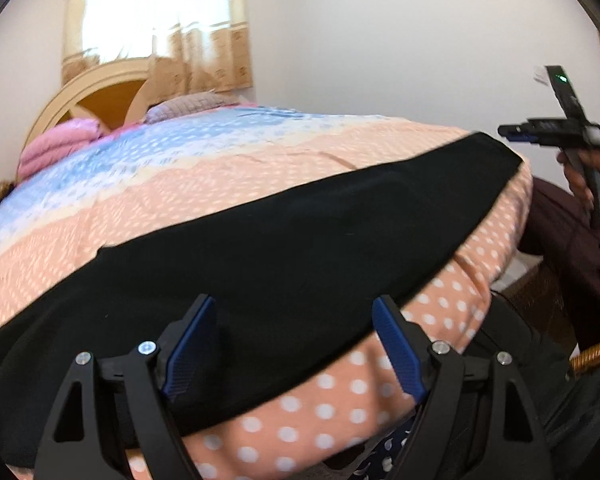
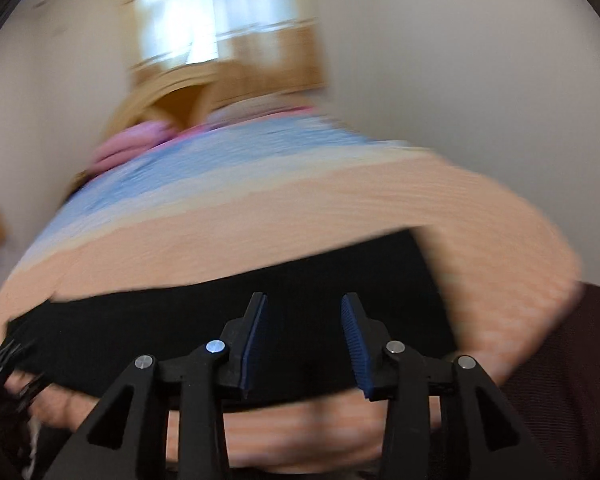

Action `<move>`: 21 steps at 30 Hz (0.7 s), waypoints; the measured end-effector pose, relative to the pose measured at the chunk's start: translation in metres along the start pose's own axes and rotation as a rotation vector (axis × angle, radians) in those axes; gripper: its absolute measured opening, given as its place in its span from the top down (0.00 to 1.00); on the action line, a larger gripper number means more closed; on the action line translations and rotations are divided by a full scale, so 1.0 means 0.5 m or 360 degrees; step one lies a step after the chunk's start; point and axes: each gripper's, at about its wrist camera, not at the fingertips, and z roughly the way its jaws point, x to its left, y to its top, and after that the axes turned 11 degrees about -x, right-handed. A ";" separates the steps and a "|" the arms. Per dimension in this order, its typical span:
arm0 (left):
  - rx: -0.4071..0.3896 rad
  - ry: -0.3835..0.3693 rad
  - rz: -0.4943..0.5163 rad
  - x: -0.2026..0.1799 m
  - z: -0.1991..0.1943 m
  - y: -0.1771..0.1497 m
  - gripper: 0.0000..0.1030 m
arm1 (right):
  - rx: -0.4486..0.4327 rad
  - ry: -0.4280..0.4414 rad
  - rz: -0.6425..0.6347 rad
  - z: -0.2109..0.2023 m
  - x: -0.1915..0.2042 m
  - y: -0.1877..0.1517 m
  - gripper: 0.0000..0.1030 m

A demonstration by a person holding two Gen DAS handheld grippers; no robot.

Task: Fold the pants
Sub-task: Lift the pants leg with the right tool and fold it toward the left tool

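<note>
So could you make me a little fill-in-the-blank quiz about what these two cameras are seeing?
1. The pants lying on the bed are ____ in colour.
2. The bedspread near them is peach with white ____.
3. The left gripper has its jaws ____, with nothing between them.
4. The pillow by the headboard is ____.

Missing words: black; dots; open; pink

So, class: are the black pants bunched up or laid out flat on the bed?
Laid out flat: the black pants form one long smooth band across the bed. Whether they are already folded lengthwise, cannot tell.
</note>
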 end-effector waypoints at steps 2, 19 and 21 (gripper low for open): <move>0.0013 0.0008 -0.0040 0.010 0.007 -0.005 0.19 | 0.0064 0.0120 -0.0067 0.028 0.073 -0.017 0.61; -0.0013 0.0076 -0.0009 0.034 -0.026 -0.018 0.13 | 0.0504 0.0462 -0.0614 0.091 0.350 -0.172 0.61; -0.0062 0.0166 -0.0075 0.058 -0.028 -0.005 0.04 | 0.0453 0.0486 -0.0583 0.085 0.373 -0.169 0.61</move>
